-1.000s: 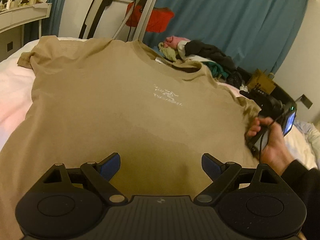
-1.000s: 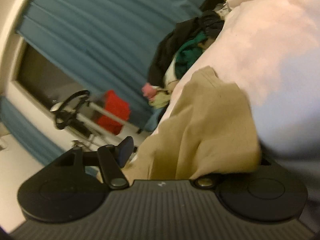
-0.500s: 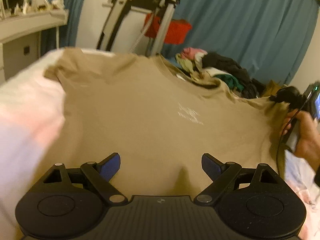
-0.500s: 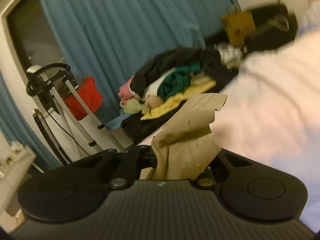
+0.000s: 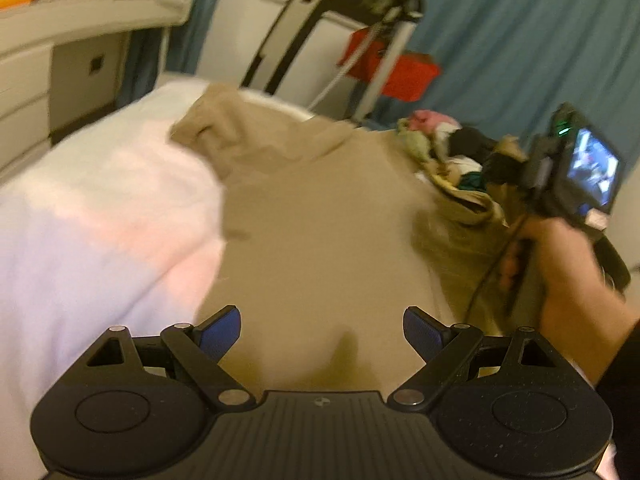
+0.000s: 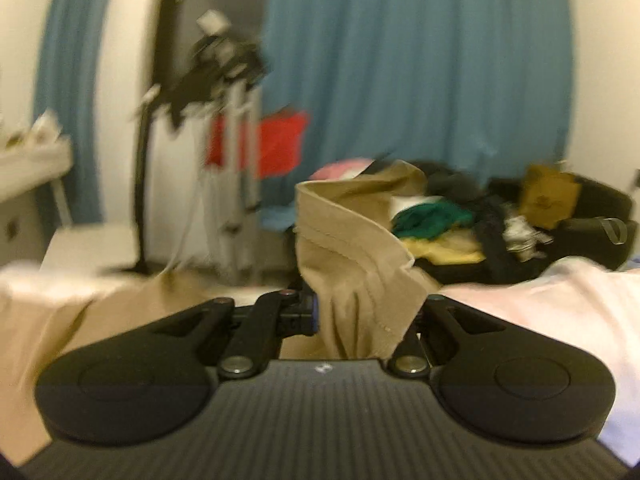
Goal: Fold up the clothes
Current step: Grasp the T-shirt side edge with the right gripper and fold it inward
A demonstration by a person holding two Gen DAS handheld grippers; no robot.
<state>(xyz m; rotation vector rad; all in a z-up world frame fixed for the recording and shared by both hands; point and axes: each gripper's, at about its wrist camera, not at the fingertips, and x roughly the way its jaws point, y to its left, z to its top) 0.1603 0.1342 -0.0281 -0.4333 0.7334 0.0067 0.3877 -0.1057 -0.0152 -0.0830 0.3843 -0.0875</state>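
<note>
Left wrist view: compared with 0.5 s ago, the tan T-shirt [image 5: 320, 240] covers less of the white bed cover [image 5: 100, 220], which now fills the left of the frame, and the shirt's right side has been lifted and bunched toward the frame's centre right, hiding the chest print that showed before. The shirt's far sleeve lies crumpled at the upper left of the cloth, and the rest stretches down the middle to the bottom edge. The left gripper [image 5: 321, 330] sits at the lower centre with its 2 blue-padded fingers [image 5: 220, 330] spread wide above the fabric, gripping nothing. At the right edge a hand [image 5: 568, 272] holds the right gripper [image 5: 504, 168] by its handle, its small lit screen turned toward the camera, with tan cloth gathered at its tip. In the right wrist view, the right gripper [image 6: 360, 312] has gone from tilted to level, and its jaws are closed on a thick fold of the tan T-shirt [image 6: 352, 248], which rises from the centre of the frame. Behind it, at centre right, lies a blurred pile of clothes [image 6: 460, 216] before a blue curtain [image 6: 420, 60].
</note>
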